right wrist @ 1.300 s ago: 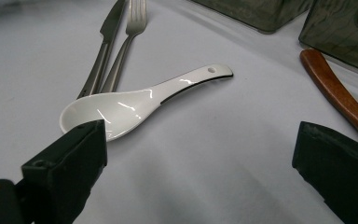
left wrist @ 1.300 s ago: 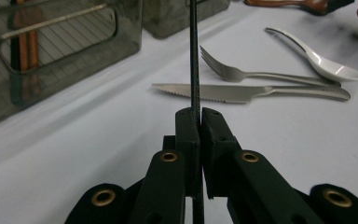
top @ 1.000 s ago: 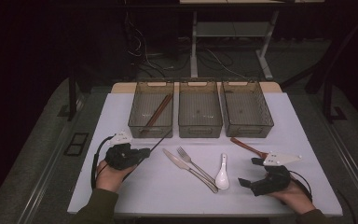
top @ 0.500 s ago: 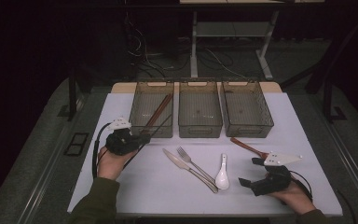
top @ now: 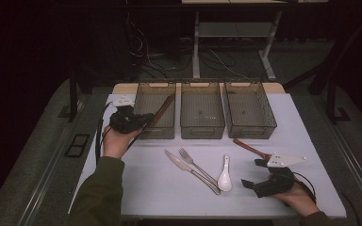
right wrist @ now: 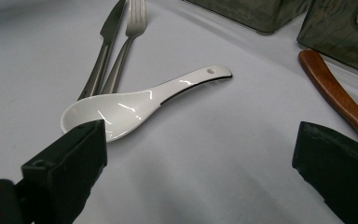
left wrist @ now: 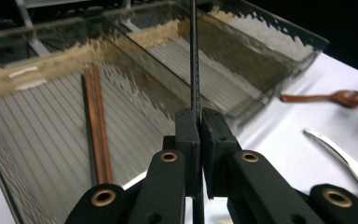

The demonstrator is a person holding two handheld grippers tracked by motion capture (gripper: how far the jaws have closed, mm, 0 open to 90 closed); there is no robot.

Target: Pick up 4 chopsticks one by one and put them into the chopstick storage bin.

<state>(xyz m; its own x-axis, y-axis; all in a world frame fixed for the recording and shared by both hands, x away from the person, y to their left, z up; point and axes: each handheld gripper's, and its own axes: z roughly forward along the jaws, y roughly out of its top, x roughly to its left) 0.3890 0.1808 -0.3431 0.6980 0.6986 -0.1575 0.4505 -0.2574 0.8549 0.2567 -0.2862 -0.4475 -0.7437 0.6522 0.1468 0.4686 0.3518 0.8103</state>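
Note:
My left gripper [top: 145, 119] is raised at the front left corner of the left bin [top: 153, 85], shut on a thin black chopstick [left wrist: 194, 56] that runs straight up between its jaws [left wrist: 199, 122]. Over the bin floor lies a brown pair of chopsticks [left wrist: 98, 126] beside a dark one. My right gripper [top: 258, 181] rests on the table at the front right, open, with the white ceramic spoon [right wrist: 135, 105] just ahead of its left jaw and nothing between the jaws [right wrist: 200, 163].
Three clear bins stand in a row, the middle bin [top: 201, 84] and right bin [top: 246, 85] holding nothing I can see. A knife [top: 187, 165], a fork [top: 194, 162] and a wooden spoon [top: 249, 147] lie on the white mat [top: 160, 188].
My left hand has lifted and moved away from the table's front toward the left bin, carrying the chopstick. The right hand has stayed put.

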